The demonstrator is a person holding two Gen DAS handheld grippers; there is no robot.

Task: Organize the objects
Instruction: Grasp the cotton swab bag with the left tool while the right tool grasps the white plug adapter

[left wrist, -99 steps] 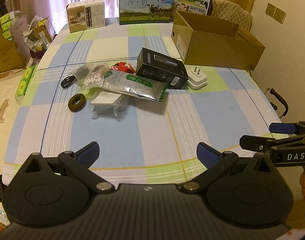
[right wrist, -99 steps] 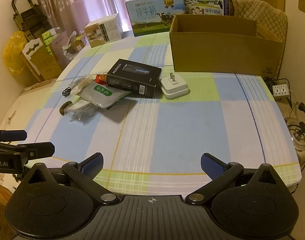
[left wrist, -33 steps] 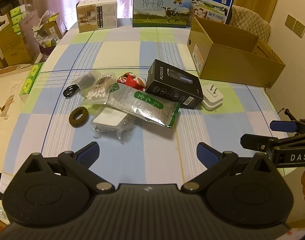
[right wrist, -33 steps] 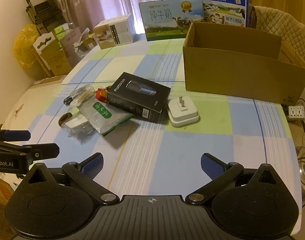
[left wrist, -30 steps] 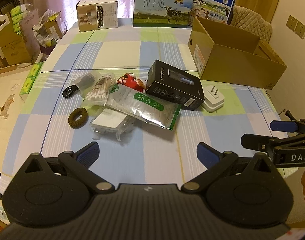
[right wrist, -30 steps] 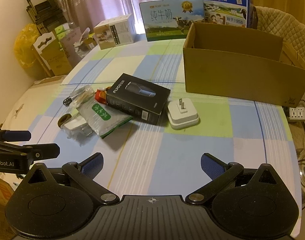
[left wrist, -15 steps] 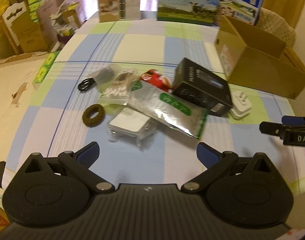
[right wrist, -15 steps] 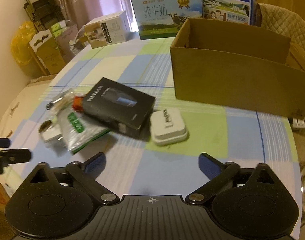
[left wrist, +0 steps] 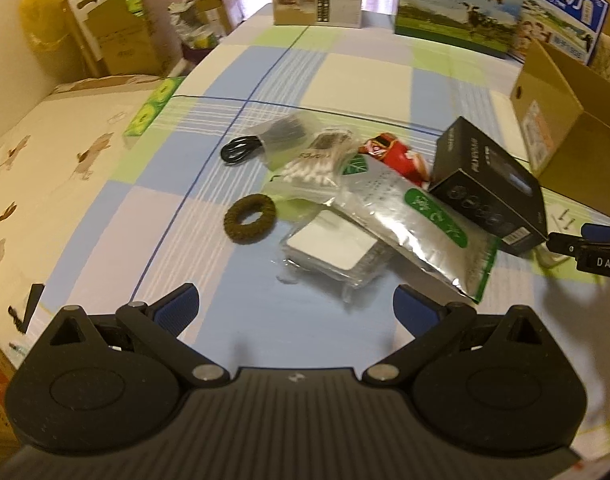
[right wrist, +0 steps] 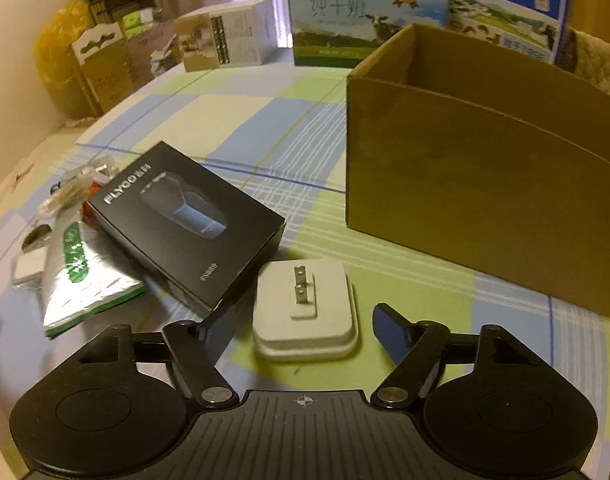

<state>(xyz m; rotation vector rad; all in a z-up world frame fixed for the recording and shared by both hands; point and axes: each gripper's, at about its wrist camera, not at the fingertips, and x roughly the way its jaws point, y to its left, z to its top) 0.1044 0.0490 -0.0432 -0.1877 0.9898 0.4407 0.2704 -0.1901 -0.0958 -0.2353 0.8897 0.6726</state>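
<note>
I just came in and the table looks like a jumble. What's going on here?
A person is tidying a pile of small items with a handheld gripper in each hand. The right gripper is open and straddling a white plug adapter that lies beside a black product box, in front of an open cardboard box. The left gripper is open and empty, hovering near a silver pouch and a wrapped white item. Nothing is gripped yet.

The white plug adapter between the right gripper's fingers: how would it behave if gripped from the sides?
The white plug adapter looks like rigid moulded plastic, so it probably won't flex. Its smooth, rounded sides may be somewhat slippery for the open right gripper. It lies flat and wide on the tablecloth, prongs up, so it seems unlikely to roll or tip.
</note>
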